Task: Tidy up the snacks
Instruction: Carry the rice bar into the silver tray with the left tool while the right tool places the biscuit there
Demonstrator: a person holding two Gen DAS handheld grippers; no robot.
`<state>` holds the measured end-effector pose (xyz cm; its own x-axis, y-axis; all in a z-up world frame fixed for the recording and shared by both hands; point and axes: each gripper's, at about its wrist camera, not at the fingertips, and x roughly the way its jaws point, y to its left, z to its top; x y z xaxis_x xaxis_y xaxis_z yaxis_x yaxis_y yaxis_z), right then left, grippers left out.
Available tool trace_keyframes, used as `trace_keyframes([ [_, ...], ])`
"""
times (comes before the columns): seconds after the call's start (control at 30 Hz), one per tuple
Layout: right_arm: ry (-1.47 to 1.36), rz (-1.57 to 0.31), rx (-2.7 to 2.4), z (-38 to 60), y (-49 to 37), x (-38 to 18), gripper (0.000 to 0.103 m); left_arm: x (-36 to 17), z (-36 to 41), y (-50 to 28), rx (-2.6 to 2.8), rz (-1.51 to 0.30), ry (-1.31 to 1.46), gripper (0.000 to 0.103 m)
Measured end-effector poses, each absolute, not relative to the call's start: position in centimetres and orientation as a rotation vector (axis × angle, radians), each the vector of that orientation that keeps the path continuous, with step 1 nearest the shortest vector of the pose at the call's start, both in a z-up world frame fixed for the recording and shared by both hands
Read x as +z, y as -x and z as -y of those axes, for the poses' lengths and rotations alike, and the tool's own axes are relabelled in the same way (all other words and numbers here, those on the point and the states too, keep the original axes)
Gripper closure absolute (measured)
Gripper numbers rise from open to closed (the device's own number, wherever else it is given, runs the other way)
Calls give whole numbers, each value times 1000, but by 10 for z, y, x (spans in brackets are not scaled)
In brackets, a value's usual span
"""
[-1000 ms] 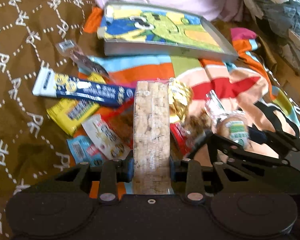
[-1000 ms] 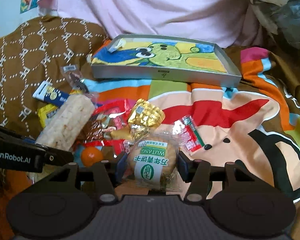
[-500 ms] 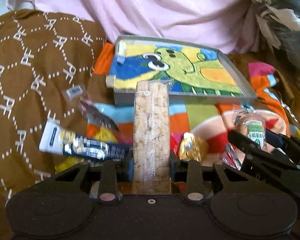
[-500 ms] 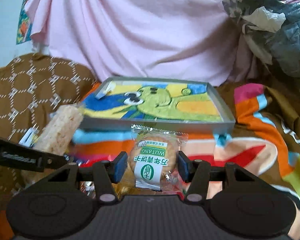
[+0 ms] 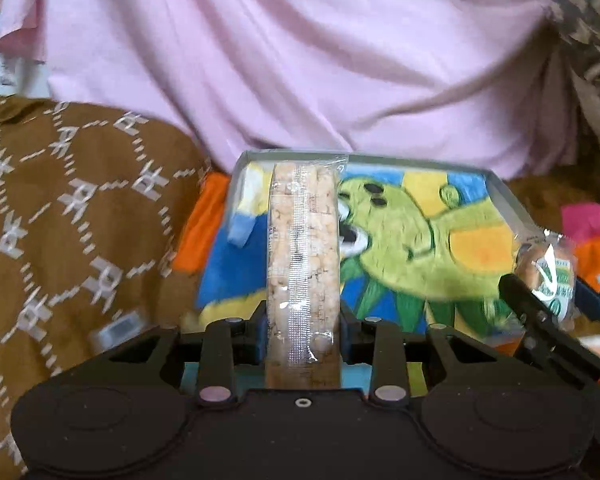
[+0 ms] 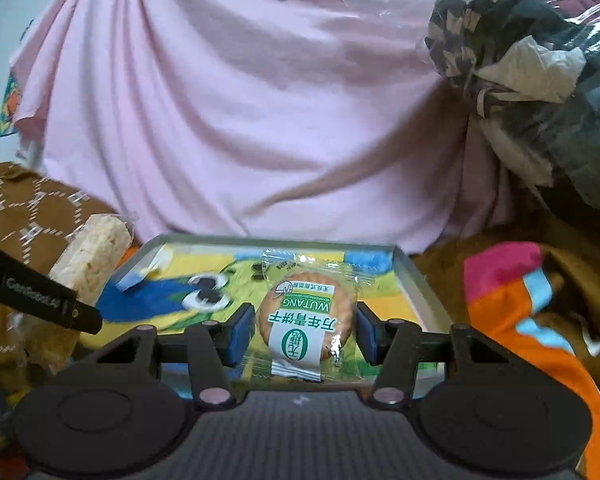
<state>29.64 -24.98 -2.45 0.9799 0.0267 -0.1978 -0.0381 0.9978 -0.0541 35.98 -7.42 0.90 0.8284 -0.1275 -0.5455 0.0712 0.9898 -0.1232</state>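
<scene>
1. Between the fingers of the left gripper [image 5: 303, 322], in the left wrist view, stands a long pale puffed-rice bar in clear plastic wrap [image 5: 303, 264]; the claw is clamped on its lower part, and the bar points forward over the shallow grey metal tray with a green cartoon animal painted inside [image 5: 508, 196]. At the right edge the right gripper [image 5: 548, 300] appears, carrying its biscuit beside the tray's right rim. A brown patterned blanket [image 5: 60, 220] lies left of the tray and a pink draped cloth [image 5: 300, 60] hangs behind it.

2. In the right wrist view, the right gripper [image 6: 305, 330] is closed on a round biscuit in a clear packet with a green and white label [image 6: 306, 314], the blue pads pressing its two sides. The biscuit hangs in front of the tray [image 6: 420, 280], over its near middle part. The rice bar [image 6: 92, 260] shows at the left, beside the tray's left corner.

3. I judge the step in hand is carrying both snacks to the tray. The next move calls for lowering each snack onto the tray floor, well apart from the other, and only then opening the claws.
</scene>
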Motion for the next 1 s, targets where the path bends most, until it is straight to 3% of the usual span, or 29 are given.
trace_keyframes([
  [0.33, 59, -273, 59, 249, -364, -41, 45, -22, 96, -441, -88, -700, 162, 68],
  [0.7, -33, -377, 72, 254, -388, -60, 44, -31, 101, -449, -80, -720, 105, 67],
  [0.8, -42, -382, 69, 256, -389, -59, 40, -28, 98, -448, -57, -719, 100, 62],
  [0.93, -77, -380, 69, 260, -387, -57, 26, -20, 91, -440, -31, -701, 106, 43],
  [1.0, -90, -373, 64, 261, -384, -55, 18, -14, 85, -432, -13, -674, 109, 38],
])
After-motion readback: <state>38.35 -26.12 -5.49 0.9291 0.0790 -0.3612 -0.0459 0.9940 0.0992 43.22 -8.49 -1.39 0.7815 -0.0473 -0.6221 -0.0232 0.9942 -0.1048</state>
